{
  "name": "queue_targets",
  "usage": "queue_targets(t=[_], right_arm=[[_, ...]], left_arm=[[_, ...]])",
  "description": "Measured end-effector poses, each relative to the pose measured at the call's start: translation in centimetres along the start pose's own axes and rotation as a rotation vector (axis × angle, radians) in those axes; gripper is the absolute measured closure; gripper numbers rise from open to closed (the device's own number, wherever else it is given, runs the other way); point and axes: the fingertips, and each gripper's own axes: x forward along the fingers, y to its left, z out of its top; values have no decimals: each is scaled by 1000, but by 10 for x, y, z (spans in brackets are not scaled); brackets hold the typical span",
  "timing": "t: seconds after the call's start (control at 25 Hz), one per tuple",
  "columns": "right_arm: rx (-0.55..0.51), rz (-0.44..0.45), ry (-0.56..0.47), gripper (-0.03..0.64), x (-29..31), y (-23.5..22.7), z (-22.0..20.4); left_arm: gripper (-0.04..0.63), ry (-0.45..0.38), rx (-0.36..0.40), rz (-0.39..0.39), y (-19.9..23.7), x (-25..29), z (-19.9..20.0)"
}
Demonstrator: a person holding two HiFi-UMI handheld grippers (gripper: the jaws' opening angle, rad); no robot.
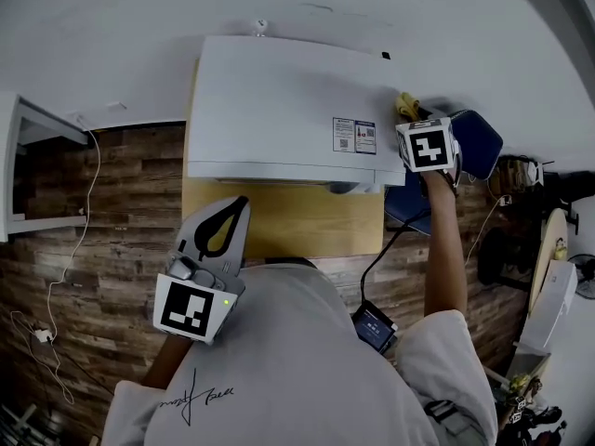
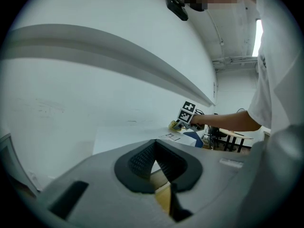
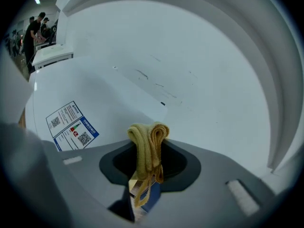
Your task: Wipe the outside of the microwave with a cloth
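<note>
Pinching a folded yellow cloth (image 3: pixel 148 144) in the right gripper (image 1: pixel 407 110) at the far right corner of the microwave (image 1: pixel 279 100) top, with the rest of the top lying leftward. Holding the left gripper (image 1: pixel 242 204) closed and empty, before the front edge.

The person wore a white short-sleeved T-shirt (image 1: pixel 297 360) with dark handwritten script (image 1: pixel 197 396) toward seven o'clock. The left gripper (image 1: pixel 240 203) and right gripper (image 1: pixel 406 108) had grey plastic shells, black-lined jaws and white cubes with black square markers (image 1: pixel 193 309). A small green light (image 1: pixel 226 302) glowed on the left one.
</note>
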Motion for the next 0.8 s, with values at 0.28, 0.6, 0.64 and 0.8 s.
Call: queue_targets(t=[0.28, 0.6, 0.64, 0.8], right_arm=[[20, 13, 5, 497, 0, 10, 7], [13, 49, -18, 495, -5, 41, 31], [8, 53, -22, 496, -5, 46, 35], [-8, 65, -32, 495, -7, 64, 48]], left_arm=[[606, -13, -13, 12, 5, -9, 1], [606, -9, -9, 9, 16, -19, -2], [606, -11, -9, 9, 17, -20, -1], [606, -19, -8, 11, 22, -25, 0]])
